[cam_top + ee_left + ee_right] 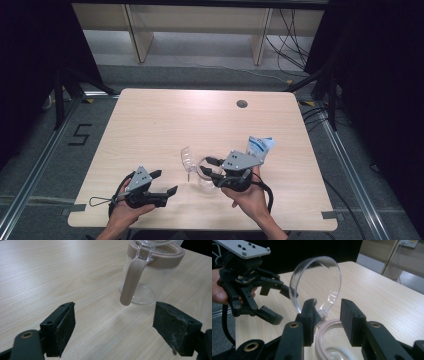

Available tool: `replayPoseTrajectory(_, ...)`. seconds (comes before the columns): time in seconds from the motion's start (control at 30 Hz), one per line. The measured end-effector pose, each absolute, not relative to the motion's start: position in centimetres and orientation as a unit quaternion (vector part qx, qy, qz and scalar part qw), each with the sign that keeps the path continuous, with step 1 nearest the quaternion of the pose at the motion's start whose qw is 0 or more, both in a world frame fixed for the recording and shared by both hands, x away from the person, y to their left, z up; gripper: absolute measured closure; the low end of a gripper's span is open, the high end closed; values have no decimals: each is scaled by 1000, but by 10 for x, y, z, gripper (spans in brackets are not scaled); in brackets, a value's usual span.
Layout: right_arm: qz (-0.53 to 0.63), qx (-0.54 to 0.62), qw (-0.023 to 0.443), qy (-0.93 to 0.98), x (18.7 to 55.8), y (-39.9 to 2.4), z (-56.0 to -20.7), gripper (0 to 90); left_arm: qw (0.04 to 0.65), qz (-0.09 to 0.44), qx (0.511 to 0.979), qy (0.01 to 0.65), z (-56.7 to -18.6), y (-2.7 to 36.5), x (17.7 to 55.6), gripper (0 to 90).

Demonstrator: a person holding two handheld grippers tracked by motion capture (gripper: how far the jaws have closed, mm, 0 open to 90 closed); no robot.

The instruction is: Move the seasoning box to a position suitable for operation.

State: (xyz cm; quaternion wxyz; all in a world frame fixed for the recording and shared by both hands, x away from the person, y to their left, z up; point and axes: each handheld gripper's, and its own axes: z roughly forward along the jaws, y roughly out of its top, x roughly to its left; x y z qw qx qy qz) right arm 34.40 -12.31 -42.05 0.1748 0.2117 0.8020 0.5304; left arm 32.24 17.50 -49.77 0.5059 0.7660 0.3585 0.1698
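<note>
Jar (147, 272): clear glass with a beige rim band and a beige strap handle hanging down its side; it stands upright on the table, near the front edge and a little right of the middle in the high view (205, 175).
Lid (317, 282): clear, round, hinged at the jar's rim and swung up on edge, so the mouth is open (the grain of the table shows through it).
Rim (324, 335): seen from above in the right gripper view, a beige ring just below the jaws, glass bottom visible inside.
Right gripper (328, 315): jaws parted, standing either side of the lid's hinge; the left pad is at the hinge piece, the right pad stands clear of it, so nothing is clamped. In the high view (212, 167) it sits right over the jar.
Left gripper (113, 327): jaws spread wide, nothing between them, aimed at the jar's handle side with bare table in the gap; it is near the jar, not touching. In the high view (162, 182) it is left of the jar.
Packet (260, 146): white and blue, just behind the right gripper.
Table (165, 120): pale wood, a round grommet (242, 104) near its far edge.
</note>
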Motion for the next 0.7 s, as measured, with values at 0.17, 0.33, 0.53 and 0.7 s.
replayPoseTrajectory(0.17,527,224,164,803,342,-129,-419,613,503,171,767,359,-497,175,321,176)
replayPoseTrajectory(0.33,529,234,170,798,341,-138,-418,586,503,171,768,358,-497,174,322,177)
replayPoseTrajectory(0.53,530,245,191,789,338,-157,-418,490,501,173,767,362,-497,174,321,177)
replayPoseTrajectory(0.7,526,271,199,781,333,-170,-420,424,506,172,763,363,-496,174,323,175)
